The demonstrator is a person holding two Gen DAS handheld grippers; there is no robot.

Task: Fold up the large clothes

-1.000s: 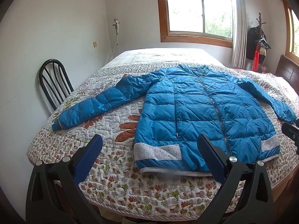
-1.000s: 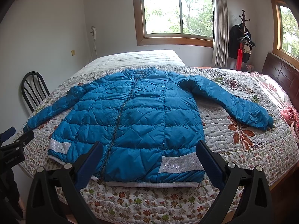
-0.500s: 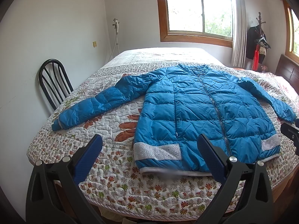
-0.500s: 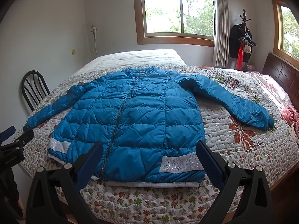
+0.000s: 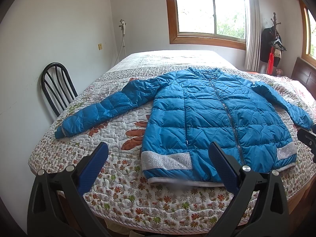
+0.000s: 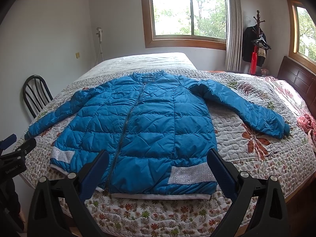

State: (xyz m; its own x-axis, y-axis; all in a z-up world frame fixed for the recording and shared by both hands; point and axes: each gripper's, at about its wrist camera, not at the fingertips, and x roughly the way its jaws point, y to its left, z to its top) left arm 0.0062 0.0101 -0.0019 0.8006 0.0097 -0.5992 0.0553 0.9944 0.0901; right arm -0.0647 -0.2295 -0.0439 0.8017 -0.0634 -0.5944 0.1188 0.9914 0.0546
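Daylight from a wood-framed window (image 5: 210, 13) falls on a bed (image 5: 126, 195) covered with a flowered quilt (image 6: 246, 154). Spread flat on the quilt, front up and zipped, lies a blue jacket (image 5: 213, 118), its hem toward the near edge of the bed and its collar toward the window. Both sleeves are stretched out to the sides: the left sleeve (image 5: 102, 110) reaches toward a black chair (image 5: 56, 88) that stands against the wall beside the bed, and the right sleeve (image 6: 250, 108) runs out toward a dark headboard (image 6: 298, 81). Silver bands (image 5: 165, 161) cross the jacket just above the hem on either side of the zipper (image 6: 126, 130).

The left hand-held gripper (image 5: 158, 160) hovers above the near edge of the bed, in front of the jacket's left hem corner, its blue-padded jaws spread wide and empty. The right hand-held gripper (image 6: 158, 164) hangs likewise in front of the jacket's right half, jaws wide apart with nothing between them. Neither touches the jacket. In the right wrist view the left gripper shows at the left edge; in the left wrist view part of the right one shows at the right edge. A coat rack (image 6: 256, 39) with dark clothes stands in the far corner by the curtain (image 6: 234, 31).
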